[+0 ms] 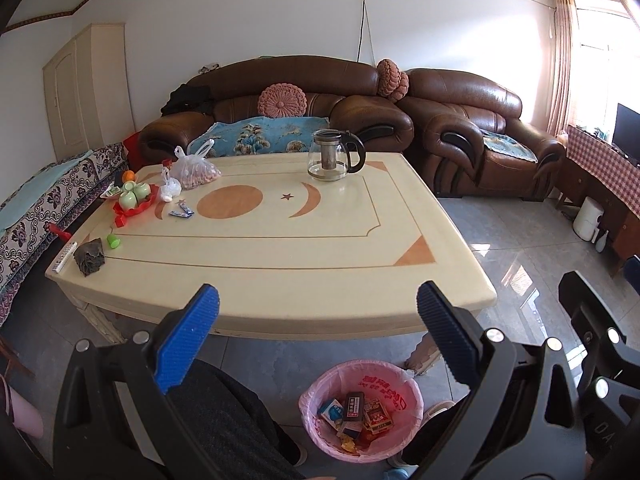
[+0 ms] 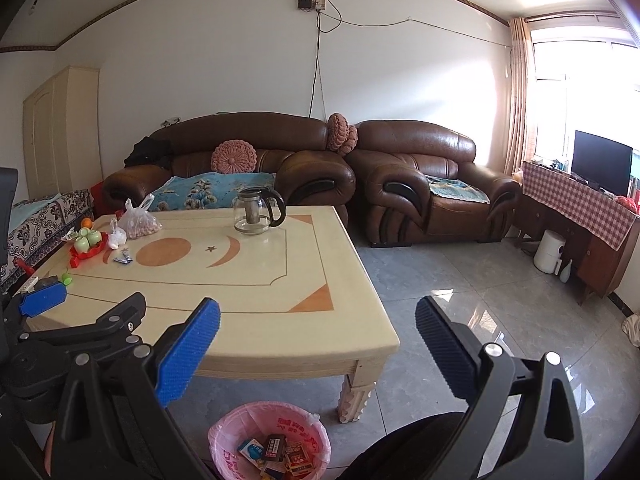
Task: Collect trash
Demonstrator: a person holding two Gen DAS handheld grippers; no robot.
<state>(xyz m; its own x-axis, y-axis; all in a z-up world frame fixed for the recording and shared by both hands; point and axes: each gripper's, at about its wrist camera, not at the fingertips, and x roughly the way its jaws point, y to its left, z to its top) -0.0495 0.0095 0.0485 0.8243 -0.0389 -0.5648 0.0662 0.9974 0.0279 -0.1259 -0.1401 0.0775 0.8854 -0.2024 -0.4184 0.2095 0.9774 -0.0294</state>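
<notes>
A bin with a pink liner (image 1: 362, 412) stands on the floor below the near table edge; it holds several small boxes and wrappers, and also shows in the right wrist view (image 2: 270, 442). On the cream table (image 1: 280, 248) lie small blue wrappers (image 1: 182, 210), a dark crumpled piece (image 1: 90, 258) and a green cap (image 1: 113, 241) at the left. My left gripper (image 1: 318, 308) is open and empty above the near edge. My right gripper (image 2: 318, 320) is open and empty, over the table's right corner.
A glass teapot (image 1: 334, 156) stands at the table's far side. A red tray with green cups (image 1: 134, 198), a bag of nuts (image 1: 196, 170) and a remote (image 1: 64, 257) sit at the left. Brown sofas (image 1: 280, 108) stand behind. The person's legs (image 1: 224, 420) are beside the bin.
</notes>
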